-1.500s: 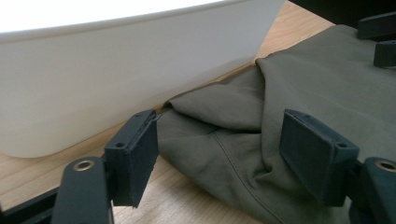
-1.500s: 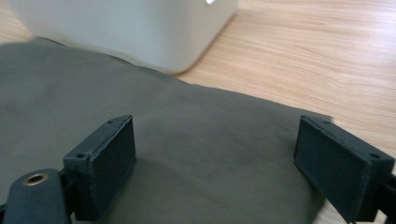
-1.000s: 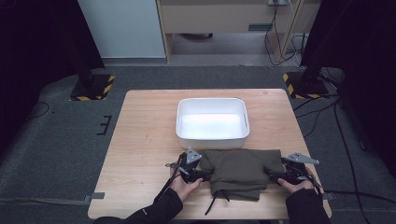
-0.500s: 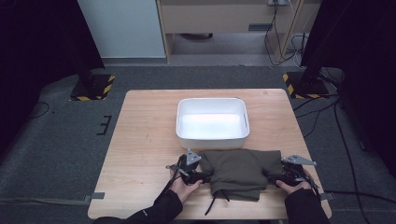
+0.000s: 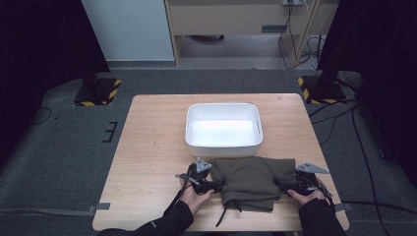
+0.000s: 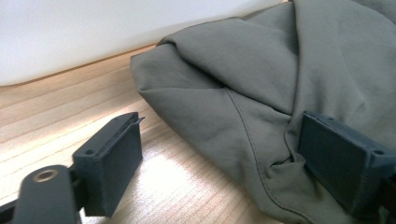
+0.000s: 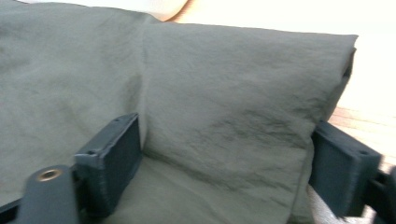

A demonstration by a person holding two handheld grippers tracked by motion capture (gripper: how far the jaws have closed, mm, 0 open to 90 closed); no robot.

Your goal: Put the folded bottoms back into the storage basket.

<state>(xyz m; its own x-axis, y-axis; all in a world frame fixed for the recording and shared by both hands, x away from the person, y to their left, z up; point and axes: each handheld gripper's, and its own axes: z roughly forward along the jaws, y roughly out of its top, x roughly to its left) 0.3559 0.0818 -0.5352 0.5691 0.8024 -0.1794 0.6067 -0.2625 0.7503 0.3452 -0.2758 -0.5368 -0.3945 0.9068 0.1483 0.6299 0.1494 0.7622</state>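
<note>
Both forearms in dark sleeves enter from the near edge of the light wooden table and lie low over it, hands turned inward toward each other. The left hand holds the left gripper at the left side of a folded olive-green cloth garment; the right hand holds the right gripper at its right side.

In the left gripper view the jaws stand wide apart and have just been opening a little more. One pad is over bare wood, the other rests against a fold of the garment. This gripper is open; it does not clamp the cloth.

In the right gripper view the jaws have just been closing. A thick folded part of the garment sits between the two pads, and both pads touch the cloth. Whether they really press it I cannot tell.

The garment lies flat near the front edge of the table, just in front of a white rectangular plastic tub, which stands in the middle. A dark cord hangs from the garment toward the table edge.

Around the table is grey carpet floor. Two black stands with yellow-black striped feet are behind the table, with cables on the right.
</note>
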